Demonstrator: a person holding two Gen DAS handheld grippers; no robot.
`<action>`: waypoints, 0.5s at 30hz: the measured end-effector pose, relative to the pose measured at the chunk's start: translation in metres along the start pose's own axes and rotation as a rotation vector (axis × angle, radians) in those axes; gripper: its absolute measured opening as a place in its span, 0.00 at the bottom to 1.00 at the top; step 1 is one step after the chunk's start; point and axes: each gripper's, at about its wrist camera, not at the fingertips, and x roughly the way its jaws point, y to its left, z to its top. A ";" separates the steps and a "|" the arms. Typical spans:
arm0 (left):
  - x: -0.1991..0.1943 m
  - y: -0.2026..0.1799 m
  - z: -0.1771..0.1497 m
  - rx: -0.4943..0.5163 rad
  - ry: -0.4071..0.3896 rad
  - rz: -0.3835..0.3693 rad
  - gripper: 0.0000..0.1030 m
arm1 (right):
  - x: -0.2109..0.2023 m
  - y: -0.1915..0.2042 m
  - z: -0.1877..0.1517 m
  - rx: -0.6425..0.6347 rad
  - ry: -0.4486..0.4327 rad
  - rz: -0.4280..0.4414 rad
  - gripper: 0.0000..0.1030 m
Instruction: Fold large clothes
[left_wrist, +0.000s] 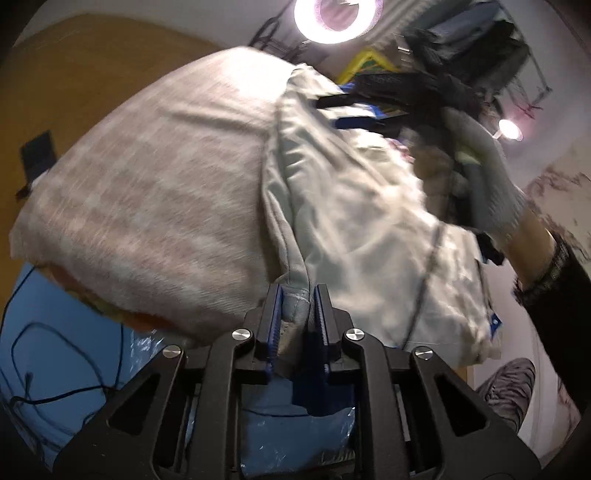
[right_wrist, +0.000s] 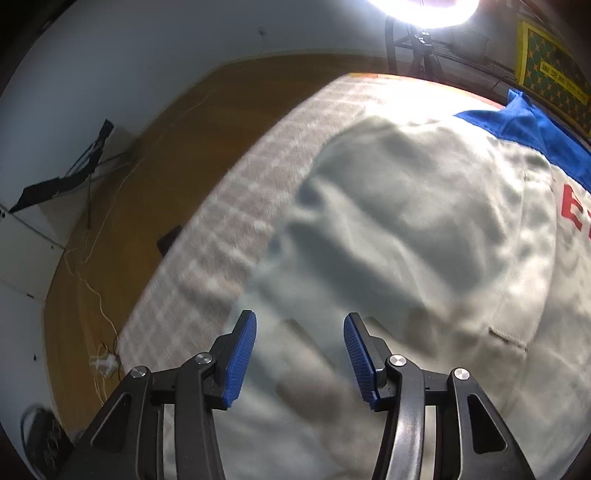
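A large pale grey-green garment (left_wrist: 354, 206) lies on a table covered with a beige checked cloth (left_wrist: 155, 206). My left gripper (left_wrist: 298, 295) is shut on a hem edge of the garment at the table's near edge. In the right wrist view the same garment (right_wrist: 406, 229) shows a blue part (right_wrist: 535, 129) and red letters at the far right. My right gripper (right_wrist: 300, 328) is open and empty, hovering just above the garment. It also shows in the left wrist view (left_wrist: 373, 110), held by a gloved hand (left_wrist: 491, 184) over the garment's far side.
The checked cloth (right_wrist: 236, 206) ends at a table edge on the left, with wooden floor (right_wrist: 155, 147) and loose cables beyond. A ring light (left_wrist: 336, 18) shines behind the table. A blue plastic-covered surface (left_wrist: 74, 325) and a shoe (left_wrist: 513, 391) lie below.
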 end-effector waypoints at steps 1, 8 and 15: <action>-0.002 -0.003 0.000 0.009 -0.007 -0.011 0.14 | -0.001 0.004 0.006 0.004 -0.001 -0.001 0.65; -0.002 -0.031 0.007 0.062 -0.036 -0.086 0.13 | 0.019 0.036 0.043 -0.021 0.050 -0.127 0.72; 0.007 -0.047 0.007 0.099 -0.020 -0.094 0.13 | 0.057 0.057 0.052 -0.102 0.125 -0.310 0.62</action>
